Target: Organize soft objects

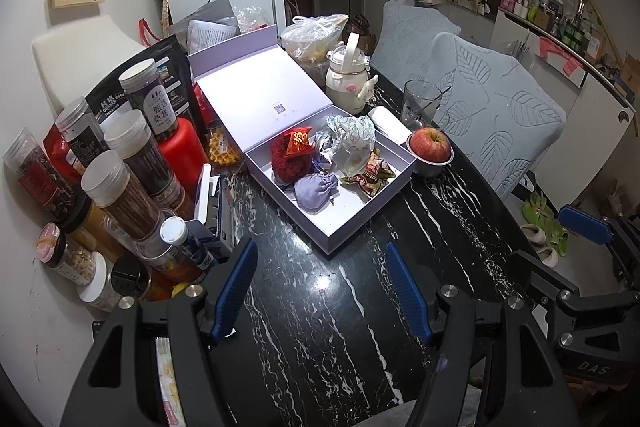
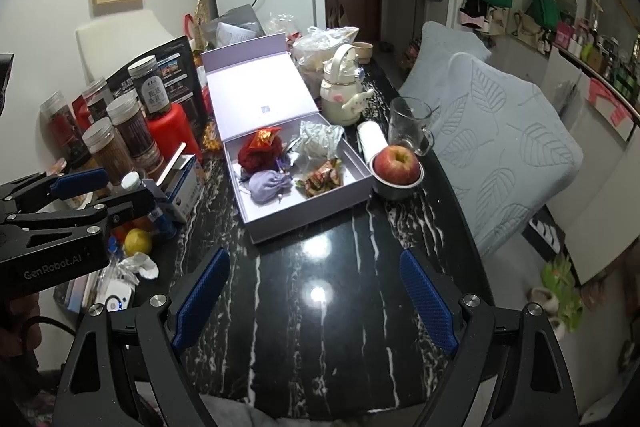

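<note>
Left hand-held gripper: you've got it hovering low over the dark marble bench, fingers spread wide, nothing between them.
Right hand-held gripper: same story, fingers apart and empty, lined up toward the box.
Lilac box: lid propped open at the back, tray facing you, so both hands get a straight run in.
Soft objects: they're all inside the tray. The purple drawstring pouch sits nearest you, the red fuzzy pouch just behind it, the leaf-print wrap at the back right.
Candy wrappers: crinkled beside the purple pouch; whether they're soft or just foil, I can't quite tell from here.
Apple: sitting in a small metal bowl right beside the box's right wall, so watch that side.
Jars: crowding your left, little swing room there.
Progress: looks near-finished to me, with both hands free.
</note>
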A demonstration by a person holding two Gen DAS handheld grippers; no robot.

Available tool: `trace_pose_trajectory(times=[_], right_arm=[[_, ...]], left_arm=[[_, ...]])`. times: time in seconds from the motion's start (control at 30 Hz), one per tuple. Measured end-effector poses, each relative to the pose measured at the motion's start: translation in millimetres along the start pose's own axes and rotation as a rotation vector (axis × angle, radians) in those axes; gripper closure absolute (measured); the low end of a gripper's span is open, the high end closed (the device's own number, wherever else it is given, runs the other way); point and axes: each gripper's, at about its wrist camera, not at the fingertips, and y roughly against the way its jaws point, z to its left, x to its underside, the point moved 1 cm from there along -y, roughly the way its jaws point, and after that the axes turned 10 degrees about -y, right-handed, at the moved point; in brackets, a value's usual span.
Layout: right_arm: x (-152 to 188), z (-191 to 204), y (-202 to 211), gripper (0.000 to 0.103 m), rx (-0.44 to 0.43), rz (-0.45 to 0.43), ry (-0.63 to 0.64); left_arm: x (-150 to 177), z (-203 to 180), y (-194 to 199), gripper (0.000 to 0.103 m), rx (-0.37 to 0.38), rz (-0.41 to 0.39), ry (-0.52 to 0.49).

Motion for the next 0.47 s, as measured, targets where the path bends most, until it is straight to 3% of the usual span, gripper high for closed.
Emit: trace_pose_trajectory(times=[0.47], right_arm=[[-3,7,-16,0.015,-0.005,0.052,0.001]], left_arm=[[1,6,-14,0.037,0.015,0.038,0.013]])
